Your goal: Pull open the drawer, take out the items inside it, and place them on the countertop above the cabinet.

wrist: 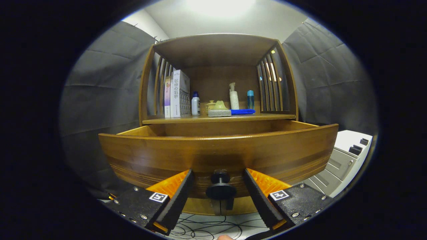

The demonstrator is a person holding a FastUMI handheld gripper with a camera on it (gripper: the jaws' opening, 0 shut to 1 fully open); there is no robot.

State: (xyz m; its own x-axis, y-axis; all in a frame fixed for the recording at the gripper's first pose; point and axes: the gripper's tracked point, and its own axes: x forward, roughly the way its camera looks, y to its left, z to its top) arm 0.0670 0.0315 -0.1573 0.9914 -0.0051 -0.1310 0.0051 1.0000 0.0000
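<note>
Gripper (218, 176) wide open, straddling the drawer knob (220, 187).
Fingers spread apart at 10 and 2 o'clock of the knob, touching neither side of it; the drawer (213, 150) stands pulled out beneath the countertop (267, 117).

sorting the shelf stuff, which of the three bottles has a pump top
The middle bottle, the tall pale one behind the sponge. The white bottle by the books and the blue bottle have plain caps.

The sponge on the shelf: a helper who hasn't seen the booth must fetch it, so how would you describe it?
Look at the wooden cabinet above the open drawer. On its shelf, beside the blue cloth, lies the sponge: yellow-green on grey, low, unlike the upright bottles.
</note>
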